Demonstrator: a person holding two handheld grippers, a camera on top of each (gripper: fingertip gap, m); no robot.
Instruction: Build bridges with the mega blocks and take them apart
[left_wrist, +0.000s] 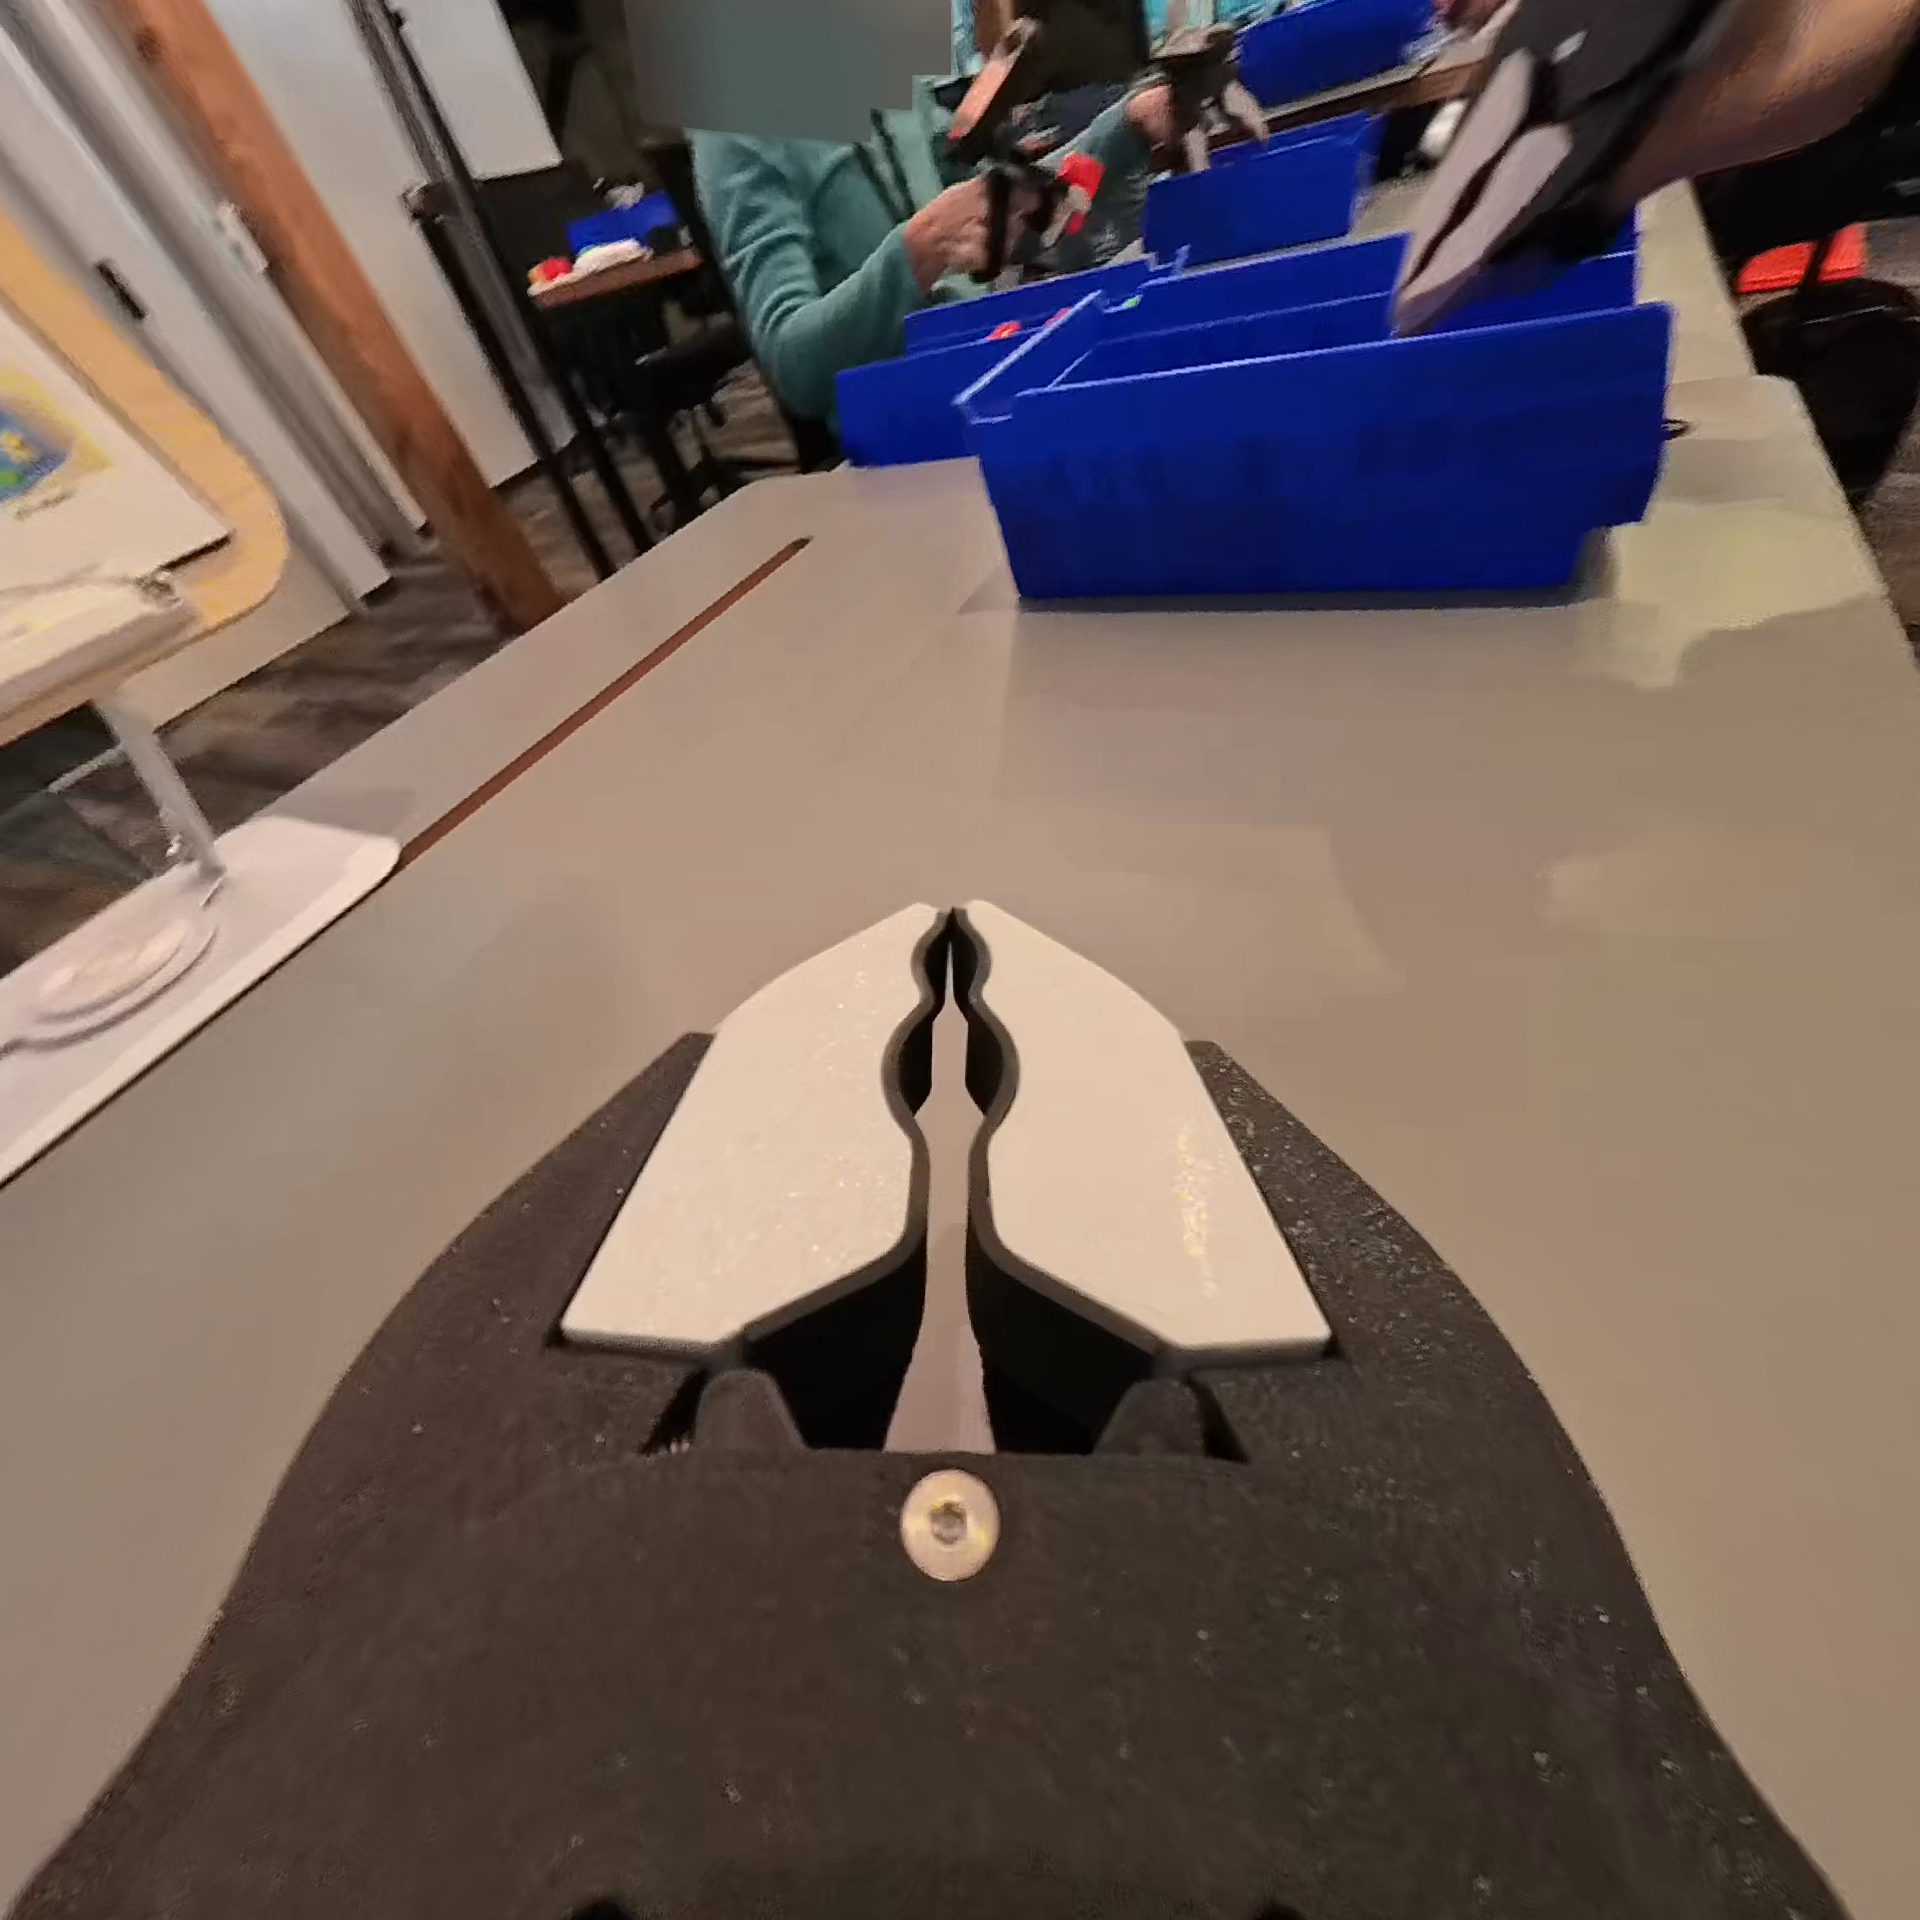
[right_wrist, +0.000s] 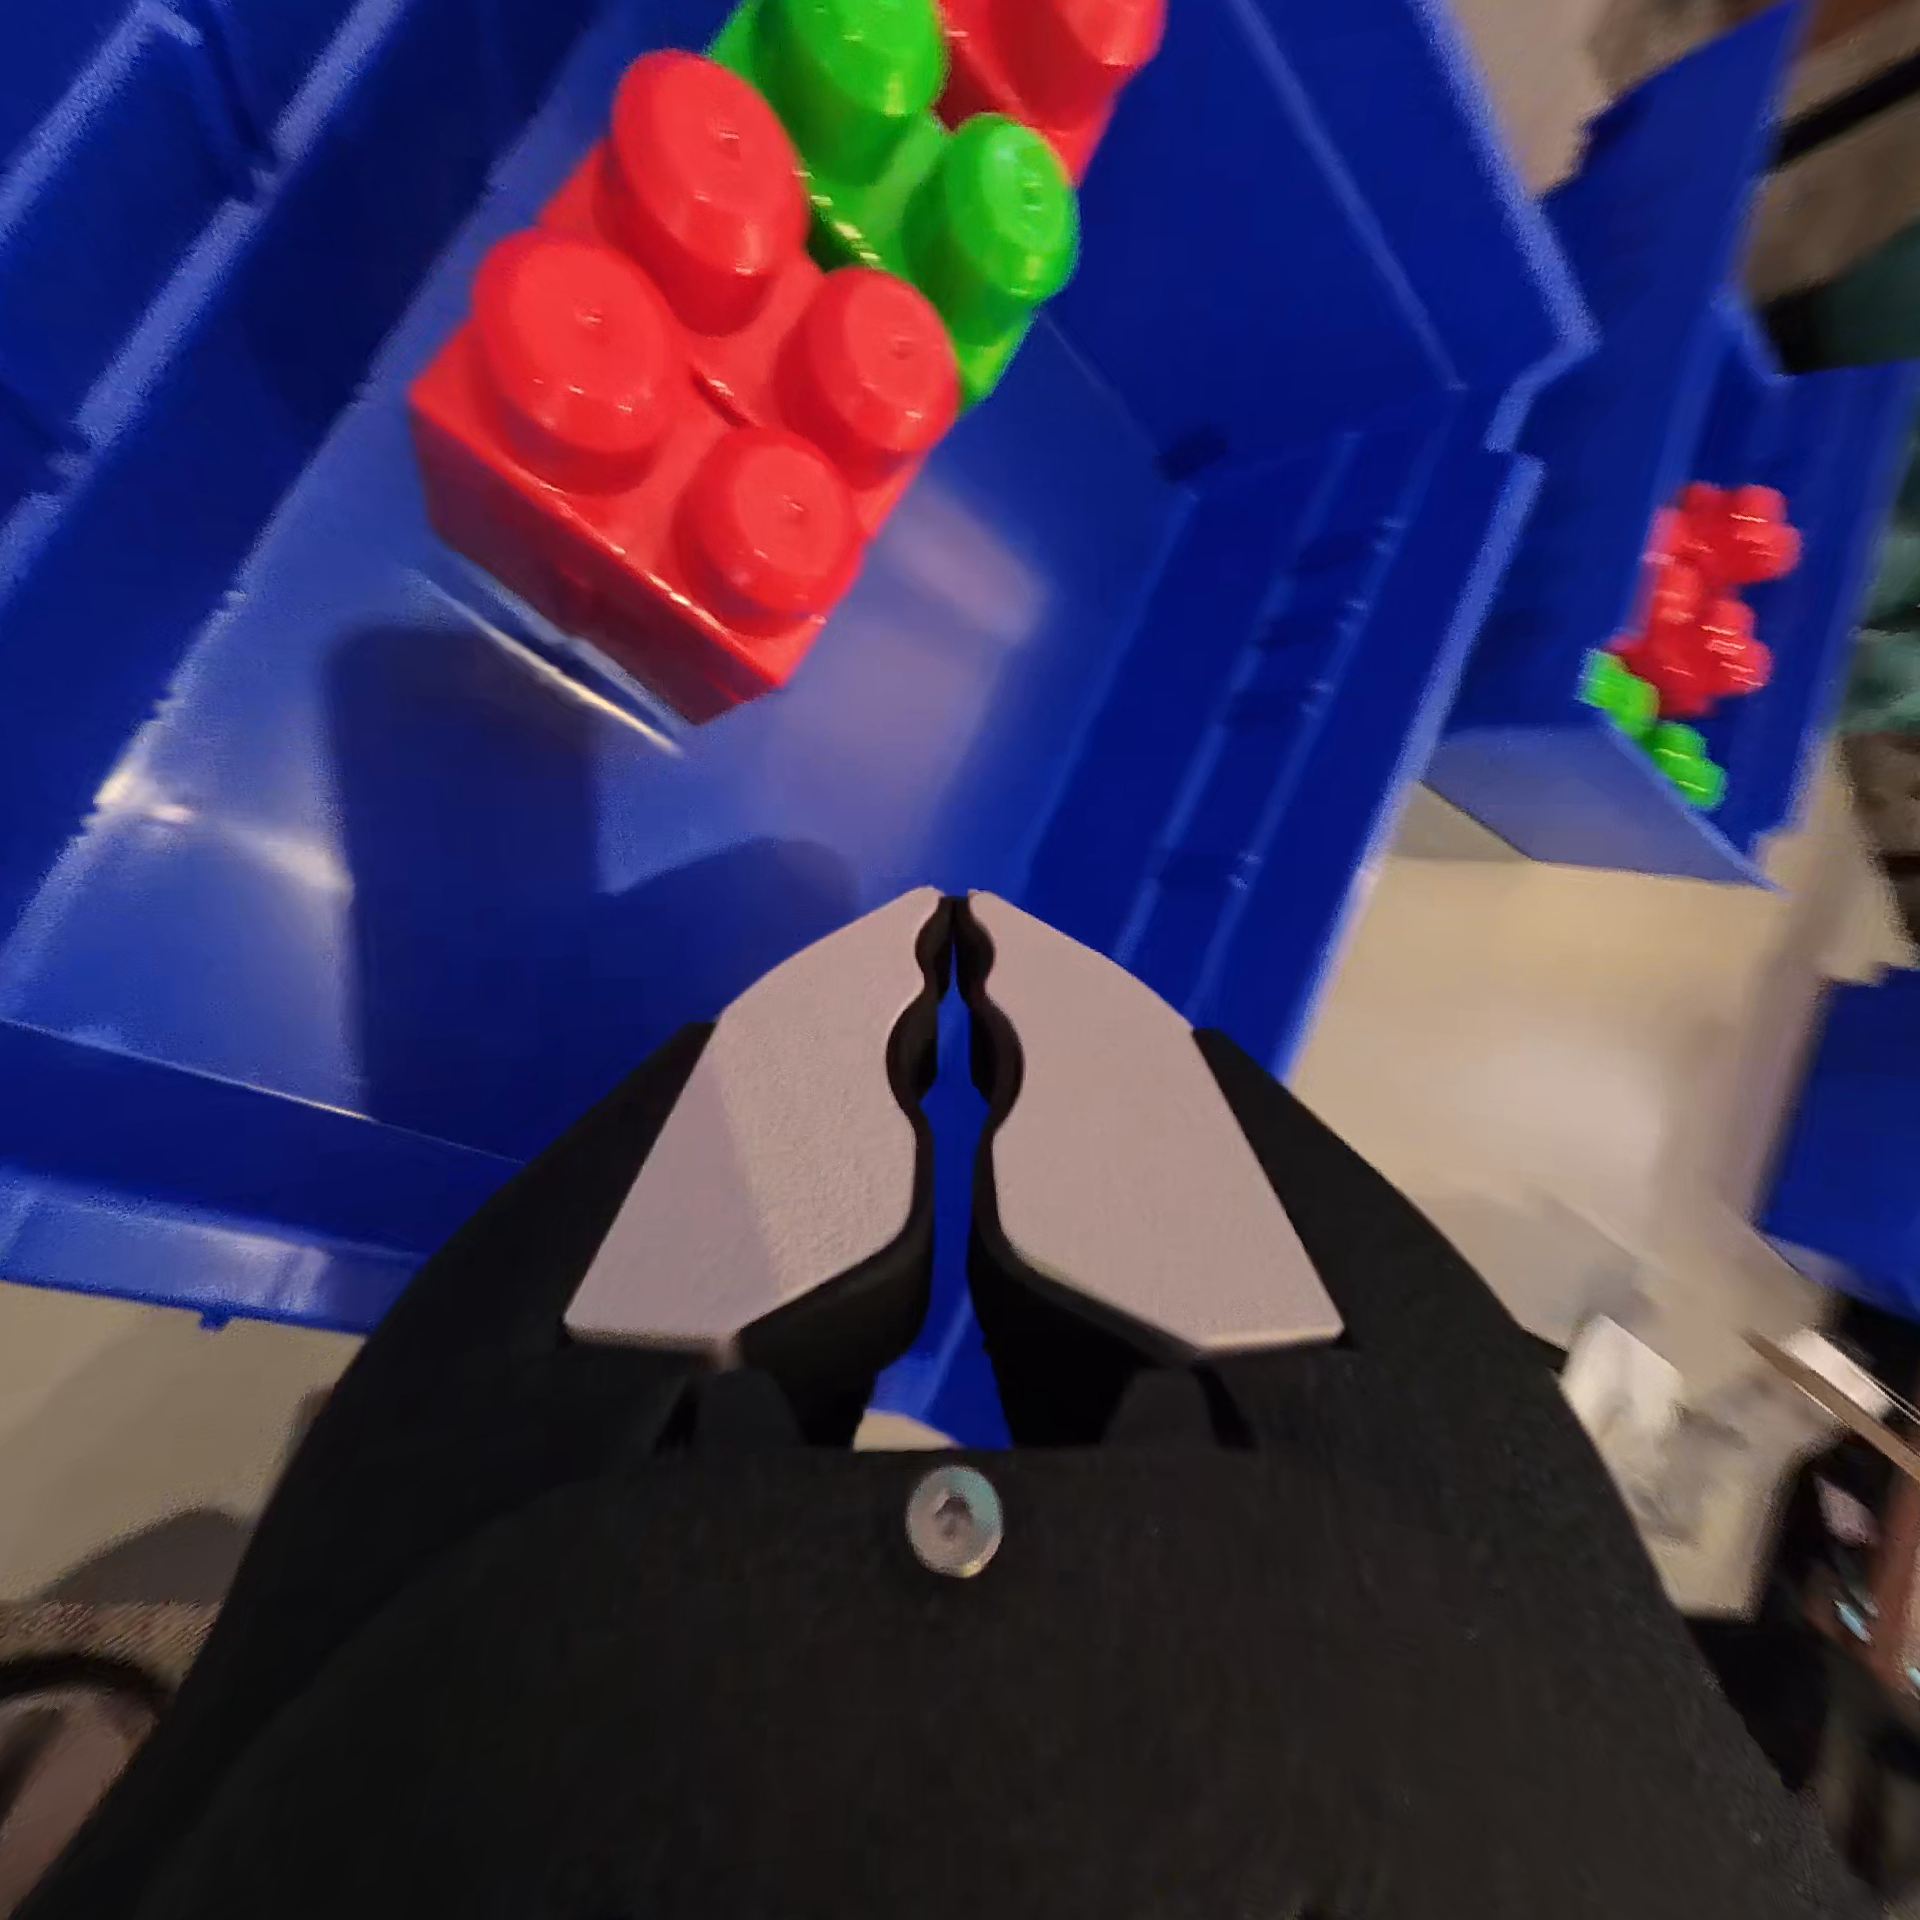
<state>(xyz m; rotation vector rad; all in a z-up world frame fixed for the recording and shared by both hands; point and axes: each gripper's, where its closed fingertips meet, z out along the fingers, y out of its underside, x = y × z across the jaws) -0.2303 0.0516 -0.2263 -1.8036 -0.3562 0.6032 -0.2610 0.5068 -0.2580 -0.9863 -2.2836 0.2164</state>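
The right gripper (right_wrist: 954, 914) hovers above the open blue bin (right_wrist: 1195, 582), with its fingers pressed together at the tips and nothing between them. Inside that bin, against its far half, sit the mega blocks: a red four-stud block (right_wrist: 686, 436) nearest the gripper, a green block (right_wrist: 935, 197) touching it behind, and a second red block (right_wrist: 1039, 62) beyond the green one. Motion blur softens the edges, so it is uncertain whether the three are snapped together or only abutting.

The left gripper (left_wrist: 952, 920) rests low over the grey table (left_wrist: 1351, 779), on the near side of the bin, fingers likewise closed on nothing. No block stands on the table, so the build appears not yet begun.

Hazards from this position:
- The right fingers must spread before descent; if they stay closed they will strike the studs and push the red block along the bin floor.
- A grip across rounded studs may slip; the flat side walls are the safer surface.
- If the blocks are joined, lifting one may drag the others and drop them.
- The bin wall beside the blocks leaves little room for a finger.
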